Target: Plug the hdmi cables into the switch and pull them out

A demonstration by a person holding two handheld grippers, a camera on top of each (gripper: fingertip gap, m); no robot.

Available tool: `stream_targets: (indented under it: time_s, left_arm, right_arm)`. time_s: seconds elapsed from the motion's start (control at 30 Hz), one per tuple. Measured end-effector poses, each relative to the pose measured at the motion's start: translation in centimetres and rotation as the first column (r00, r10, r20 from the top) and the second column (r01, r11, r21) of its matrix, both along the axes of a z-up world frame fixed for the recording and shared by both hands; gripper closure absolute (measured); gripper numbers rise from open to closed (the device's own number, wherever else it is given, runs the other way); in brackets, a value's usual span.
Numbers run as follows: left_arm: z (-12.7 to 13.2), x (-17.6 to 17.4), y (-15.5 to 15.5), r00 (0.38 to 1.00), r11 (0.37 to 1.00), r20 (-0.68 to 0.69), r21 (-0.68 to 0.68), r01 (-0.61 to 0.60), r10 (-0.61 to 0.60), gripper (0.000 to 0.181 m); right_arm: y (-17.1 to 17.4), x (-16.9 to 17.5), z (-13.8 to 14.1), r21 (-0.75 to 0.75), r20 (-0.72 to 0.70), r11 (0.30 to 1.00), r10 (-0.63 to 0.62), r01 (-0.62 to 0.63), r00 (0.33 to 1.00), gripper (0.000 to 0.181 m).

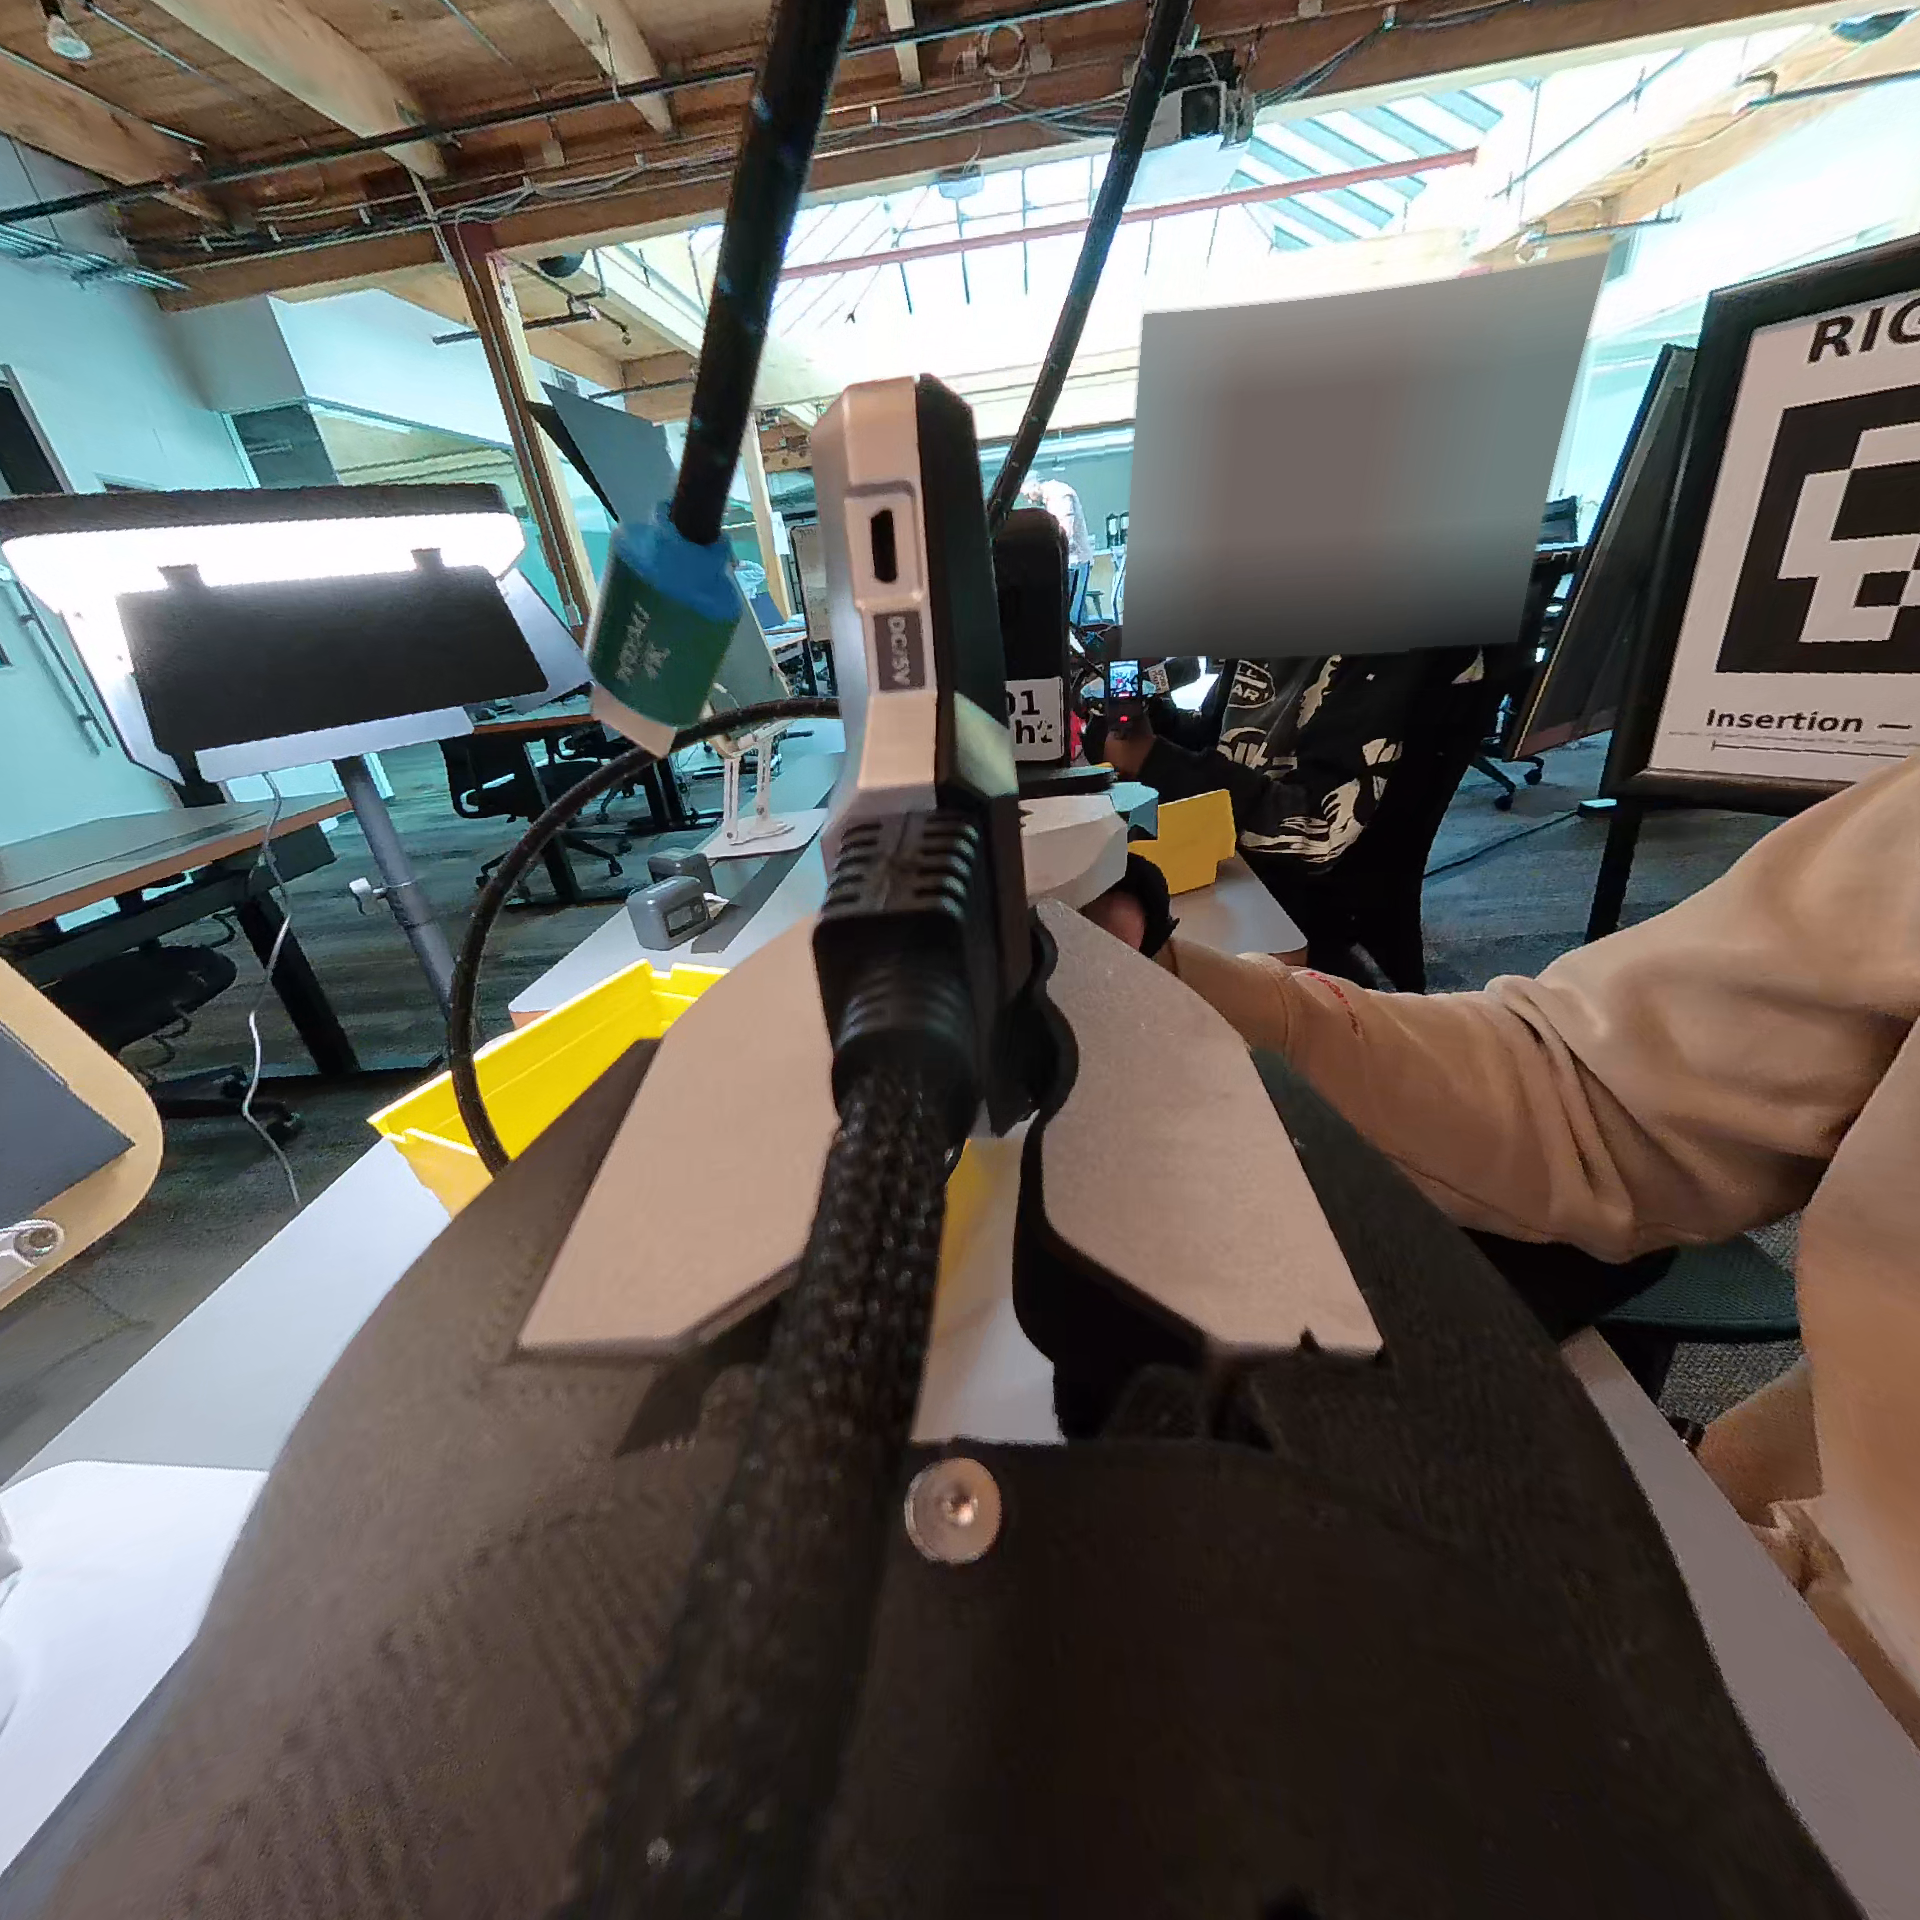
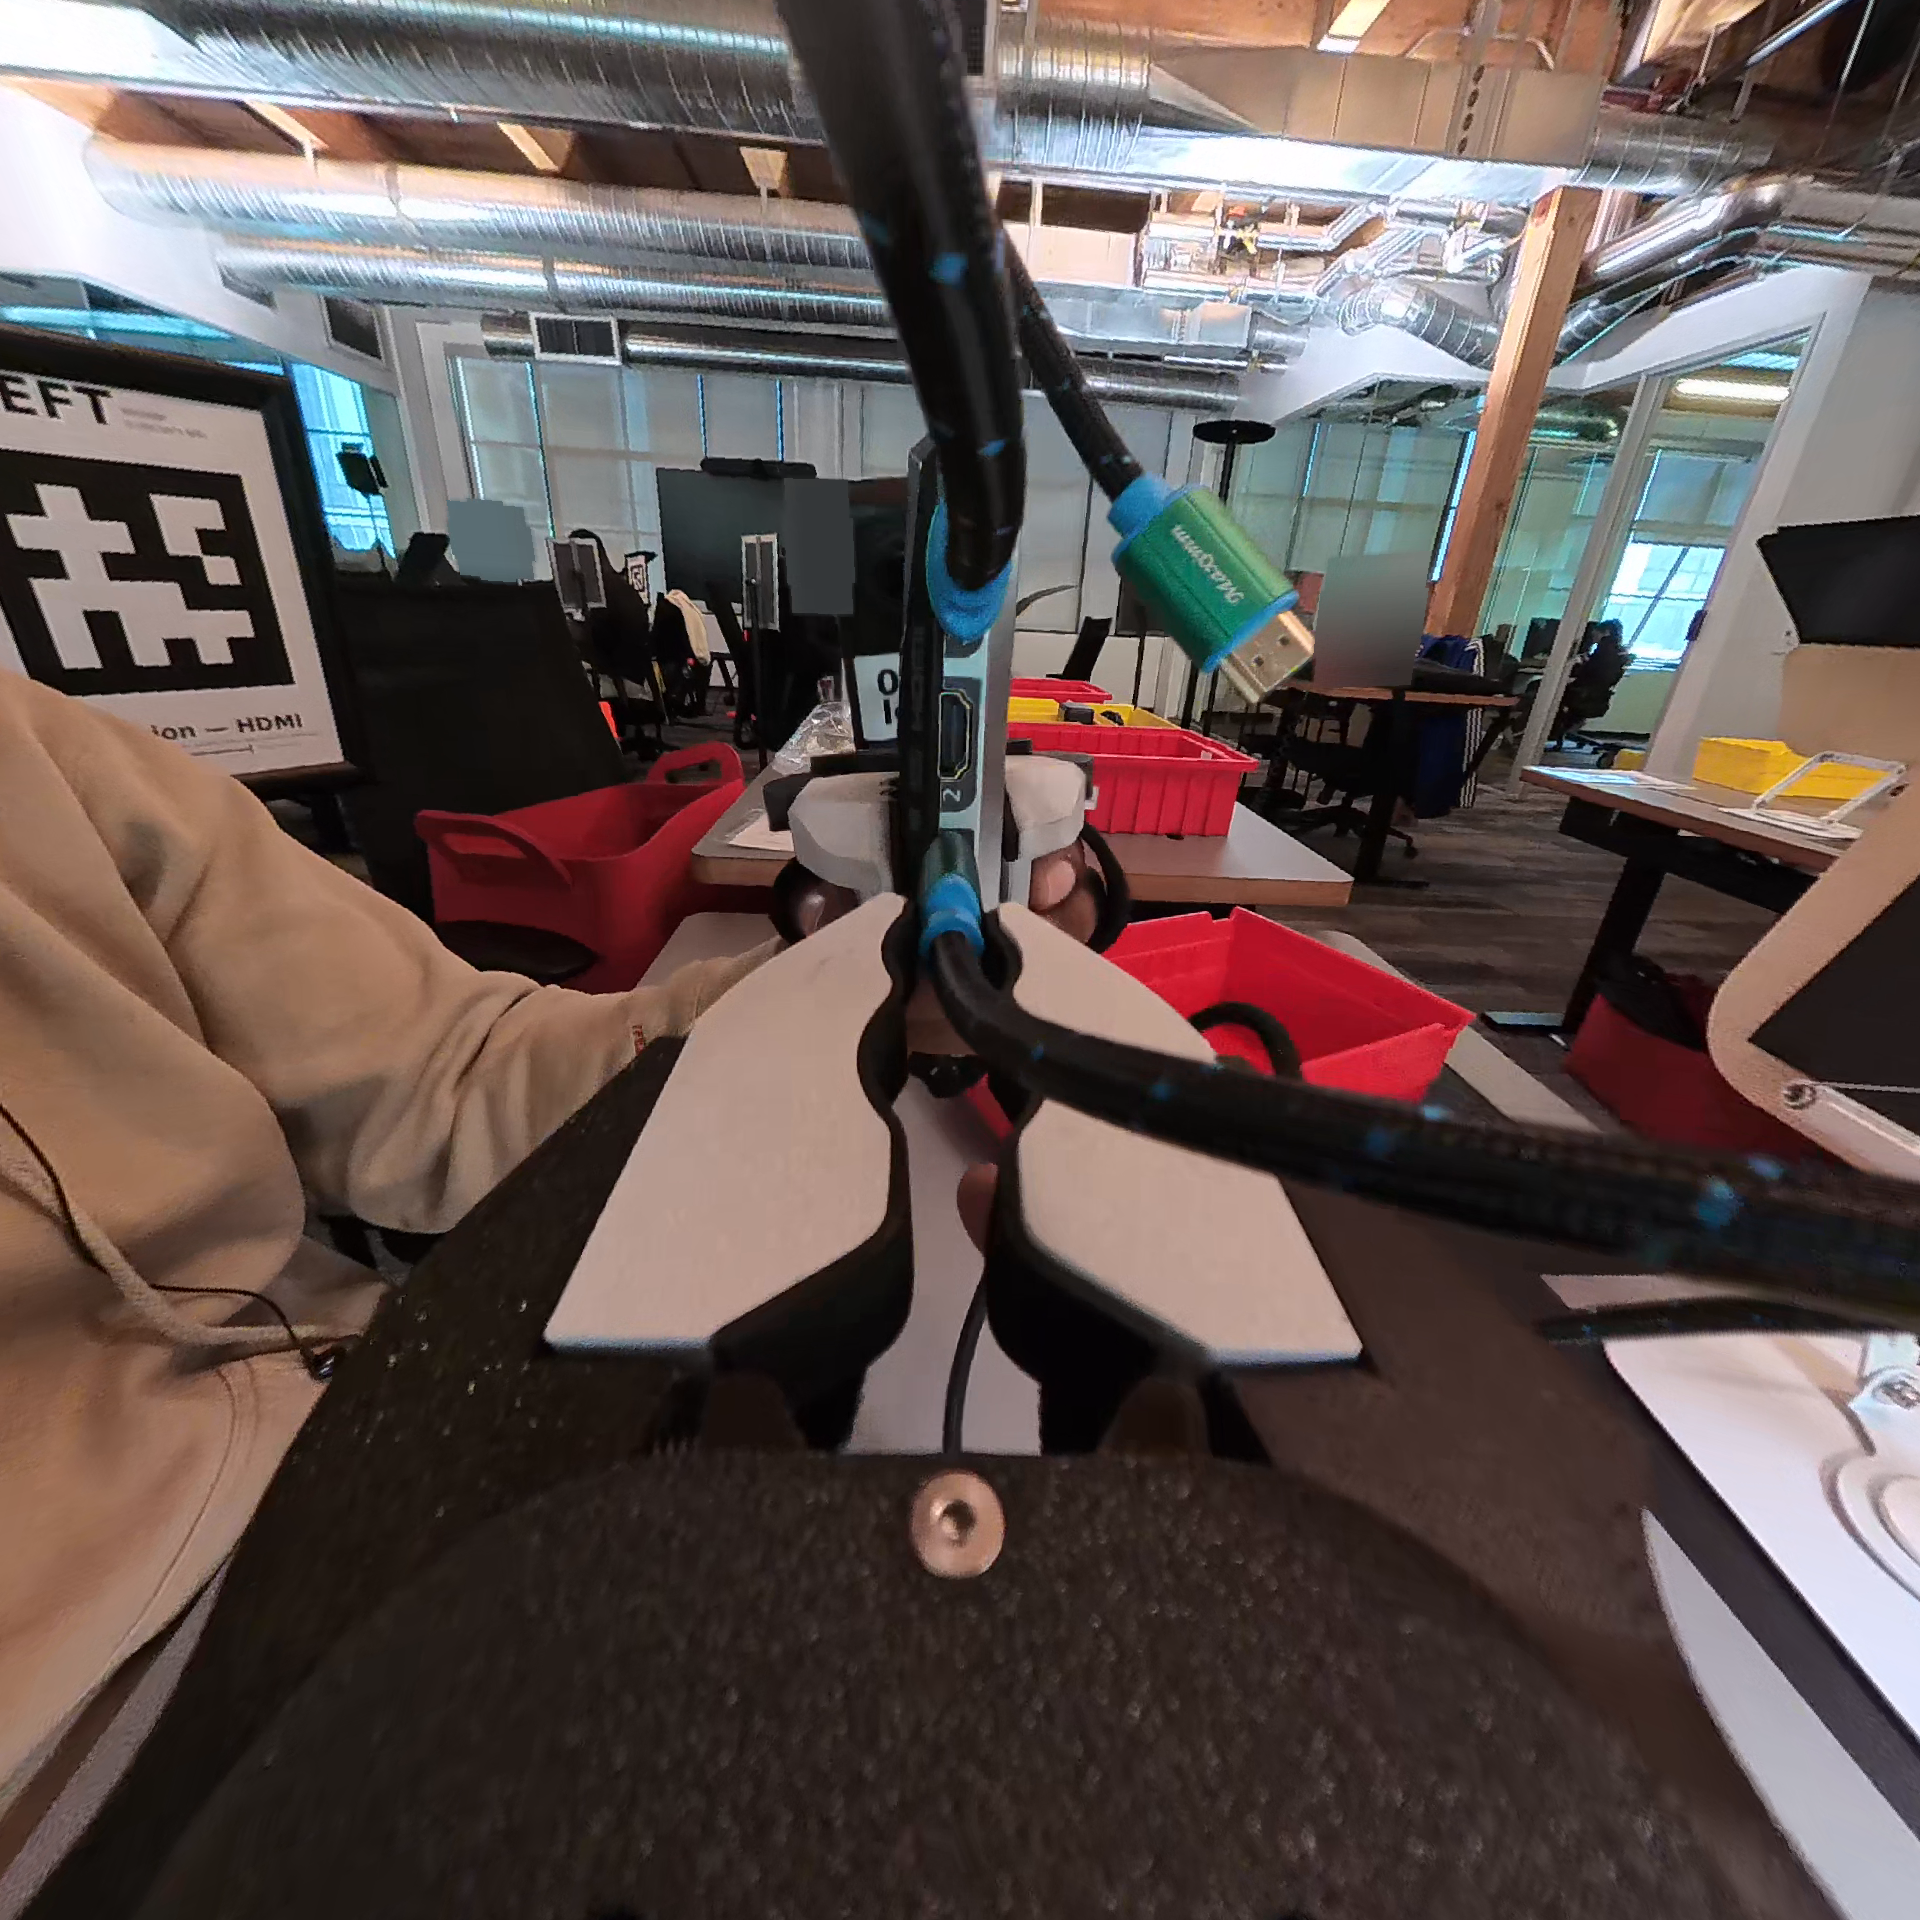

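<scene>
Between both claws: slim grey/black switch point(image 1: 914, 582), left claw point(image 1: 925, 997) clenching it, right claw point(image 2: 948, 935) prob. gripping blue-collared plug point(image 2: 948, 904).

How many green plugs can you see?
2. One green plug dangles loose, right of the switch; a second green plug sits in its lowest port. A third may hide behind the upper blue collar.

Switch point(image 1: 899, 582): silver edge, black face. Loose plug point(image 1: 660, 623) left of switch: green shell, blue collar; cable black braid, blue flecks. Plug point(image 1: 914, 914) below switch: plain black, braided black cable. Bin point(image 1: 540, 1081) below-left of switch: yellow. Bins point(image 2: 1330, 997) beyond switch in right wrist view: red. Sleeve point(image 1: 1558, 1039): beige.
</scene>
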State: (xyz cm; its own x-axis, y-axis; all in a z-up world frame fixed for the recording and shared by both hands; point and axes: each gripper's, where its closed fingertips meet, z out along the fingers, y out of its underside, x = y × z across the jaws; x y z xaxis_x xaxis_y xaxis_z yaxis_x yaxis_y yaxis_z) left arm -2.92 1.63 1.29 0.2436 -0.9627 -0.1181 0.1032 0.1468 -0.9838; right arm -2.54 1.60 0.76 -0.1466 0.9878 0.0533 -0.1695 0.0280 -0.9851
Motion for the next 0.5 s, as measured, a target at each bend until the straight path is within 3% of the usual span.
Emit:
stream_targets:
  time_s: [0.1,0.13,0.17,0.2,0.27,0.37,0.5]
  left_arm:
    - [0.1,0.0,0.0,1.000,1.000,0.006,-0.002,0.007,-0.007,0.158]
    - [1.1,-1.2,0.2,0.997,1.000,0.073,-0.001,-0.013,0.013,0.158]
    - [2.6,-3.8,0.6,0.985,0.999,0.171,-0.016,-0.032,0.034,0.159]
    - [3.7,-6.5,0.7,0.971,0.999,0.237,-0.012,-0.040,0.041,0.161]
    - [4.2,-9.2,0.4,0.974,0.995,0.208,0.024,-0.097,0.090,0.160]
    - [4.2,-9.5,0.6,0.977,0.991,0.168,0.007,-0.133,0.130,0.156]
    - [2.6,-9.2,2.0,0.978,0.983,0.104,-0.063,-0.174,0.180,0.160]
  right_arm:
    - [0.0,0.1,0.0,0.005,-0.002,1.000,0.004,-0.004,1.000,0.170]
    - [0.1,0.9,0.6,-0.013,-0.052,1.000,0.019,-0.020,0.998,0.170]
    - [0.8,3.7,2.7,-0.080,-0.197,0.995,0.048,-0.065,0.979,0.171]
    - [2.1,6.8,4.1,-0.111,-0.274,0.993,0.001,-0.033,0.962,0.171]
    - [3.5,9.6,3.9,0.000,-0.182,0.981,-0.189,0.192,0.965,0.170]
    - [5.3,11.0,3.9,0.005,-0.096,0.936,-0.350,0.353,0.932,0.170]
    - [9.1,12.5,0.8,-0.064,0.139,0.838,-0.530,0.542,0.836,0.170]
